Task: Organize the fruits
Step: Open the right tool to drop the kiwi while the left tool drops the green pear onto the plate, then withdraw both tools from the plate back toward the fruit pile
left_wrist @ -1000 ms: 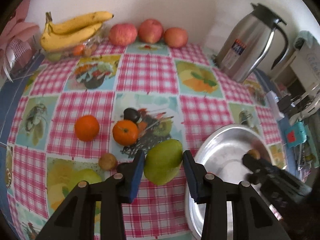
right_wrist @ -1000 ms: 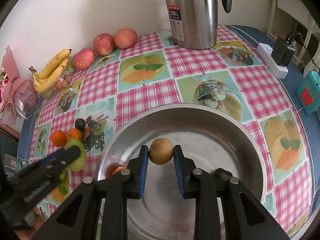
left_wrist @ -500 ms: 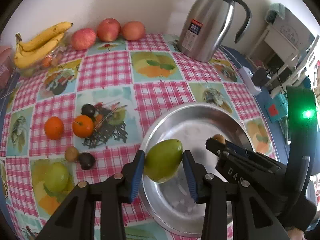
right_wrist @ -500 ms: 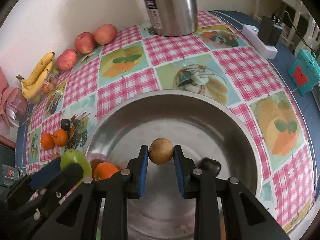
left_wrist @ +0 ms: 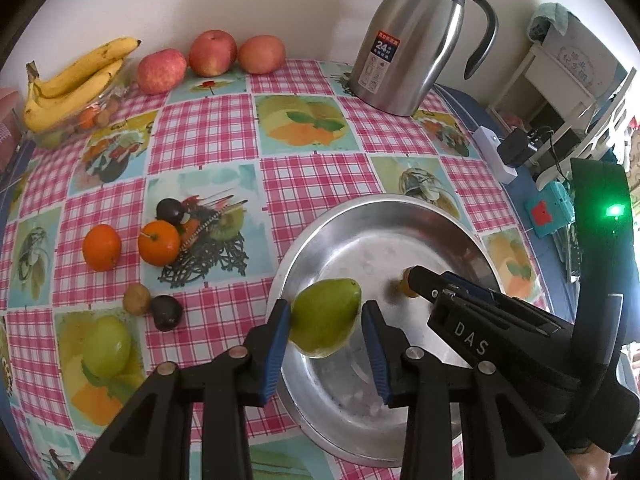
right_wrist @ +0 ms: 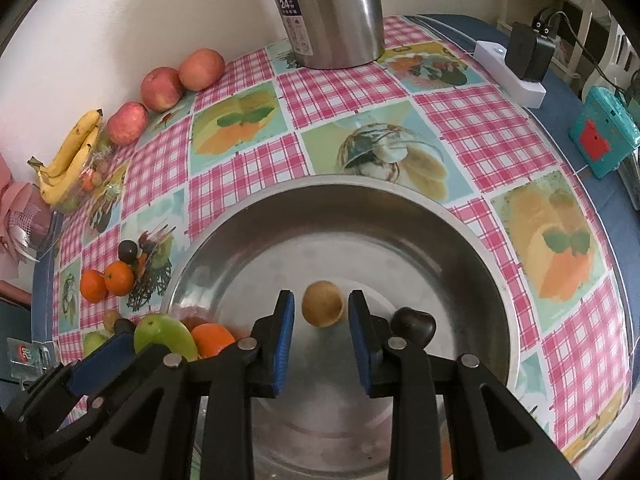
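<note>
From the left wrist, the left gripper (left_wrist: pixel 326 338) clamps a green mango (left_wrist: pixel 325 317) above the near rim of the steel basin (left_wrist: pixel 440 216) on the desk (left_wrist: pixel 200 140); two oranges (left_wrist: pixel 159 242) lie left of it. From the right wrist, the right gripper (right_wrist: pixel 322 332) has just been opening: a small brown fruit (right_wrist: pixel 322 303) sits between its jaws, clear of both pads, over the basin floor.

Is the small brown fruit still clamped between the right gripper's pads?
No: the right gripper has just been opening, and clear gaps show on both sides of the small brown fruit over the steel bowl.
</note>
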`<state>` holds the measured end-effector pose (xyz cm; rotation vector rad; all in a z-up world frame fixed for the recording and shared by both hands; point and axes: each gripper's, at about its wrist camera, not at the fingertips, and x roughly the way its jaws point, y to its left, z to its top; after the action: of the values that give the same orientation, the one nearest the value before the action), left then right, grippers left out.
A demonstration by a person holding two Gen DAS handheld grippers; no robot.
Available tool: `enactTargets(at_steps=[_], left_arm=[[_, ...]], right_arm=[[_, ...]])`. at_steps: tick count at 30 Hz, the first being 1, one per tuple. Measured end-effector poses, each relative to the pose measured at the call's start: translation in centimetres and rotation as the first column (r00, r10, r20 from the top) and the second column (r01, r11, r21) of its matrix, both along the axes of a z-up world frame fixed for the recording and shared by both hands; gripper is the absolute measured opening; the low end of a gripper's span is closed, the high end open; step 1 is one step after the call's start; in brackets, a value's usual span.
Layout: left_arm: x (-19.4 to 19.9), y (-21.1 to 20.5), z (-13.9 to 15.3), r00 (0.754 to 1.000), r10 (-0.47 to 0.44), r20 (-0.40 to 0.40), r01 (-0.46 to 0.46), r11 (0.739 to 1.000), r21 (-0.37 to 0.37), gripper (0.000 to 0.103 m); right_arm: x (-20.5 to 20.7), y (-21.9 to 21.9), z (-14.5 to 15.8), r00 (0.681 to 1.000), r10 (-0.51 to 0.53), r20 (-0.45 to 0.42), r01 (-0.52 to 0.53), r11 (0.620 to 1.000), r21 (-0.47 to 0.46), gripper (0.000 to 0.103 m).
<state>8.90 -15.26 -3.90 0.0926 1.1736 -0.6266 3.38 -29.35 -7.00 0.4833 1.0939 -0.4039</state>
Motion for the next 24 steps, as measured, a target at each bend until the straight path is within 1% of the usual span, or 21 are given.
enactTargets(at_steps=[1,3,6,9,11,16,18,20,21,22,23,24], left_arm=[[0.0,0.1,0.1,1.0,0.002,-0.002,-0.002,1.0,-0.004,0.04],[0.1,0.2,0.2,1.0,0.003,-0.003,-0.003,1.0,-0.013,0.04],[0.1,0.3,0.5,1.0,0.004,-0.009,-0.004,0.999,-0.031,0.039],[0.3,0.4,0.4,1.0,0.011,-0.023,-0.012,0.999,-0.046,0.041],[0.5,0.6,0.3,0.999,0.02,-0.037,-0.022,0.998,-0.056,0.041],[0.8,0.9,0.2,0.998,0.052,-0.026,-0.053,0.998,-0.033,0.042],[0.9,1.0,0.3,0.998,0.068,-0.01,-0.068,0.998,-0.017,0.049],[1.1,1.3,0.3,0.996,0.089,0.011,-0.089,0.996,0.011,0.062],[1.3,1.6,0.3,0.994,0.104,0.027,-0.105,0.994,0.03,0.065],[1.6,1.9,0.3,0.991,0.126,0.043,-0.128,0.991,0.049,0.073],[1.8,2.3,0.3,0.989,0.14,0.049,-0.142,0.988,0.06,0.079],[2.2,2.9,0.2,0.984,0.167,0.056,-0.171,0.983,0.074,0.081]], right_arm=[[0.0,0.0,0.1,1.0,-0.002,0.001,0.002,1.0,-0.004,0.037],[0.0,-0.1,0.4,1.0,-0.01,0.005,0.01,1.0,-0.017,0.047],[-0.1,-0.1,0.9,1.0,-0.015,0.02,0.016,1.0,-0.022,0.05],[-0.2,-0.2,1.4,0.999,-0.021,0.03,0.022,0.999,-0.031,0.057],[-0.2,-0.2,1.5,0.999,-0.025,0.034,0.026,0.999,-0.03,0.057],[-0.2,-0.3,1.6,0.999,-0.028,0.039,0.029,0.999,-0.028,0.057],[-0.2,-0.2,1.6,0.999,-0.026,0.039,0.027,0.999,-0.026,0.057],[-0.2,-0.1,1.7,0.999,-0.023,0.036,0.025,0.999,-0.03,0.058],[-0.2,-0.1,1.7,0.999,-0.023,0.036,0.024,0.999,-0.031,0.059],[-0.1,0.0,1.7,0.999,-0.021,0.034,0.022,0.999,-0.034,0.064],[-0.1,0.1,1.8,0.999,-0.018,0.033,0.019,0.999,-0.035,0.066],[0.0,0.3,1.8,0.999,-0.011,0.032,0.012,0.999,-0.039,0.067]])
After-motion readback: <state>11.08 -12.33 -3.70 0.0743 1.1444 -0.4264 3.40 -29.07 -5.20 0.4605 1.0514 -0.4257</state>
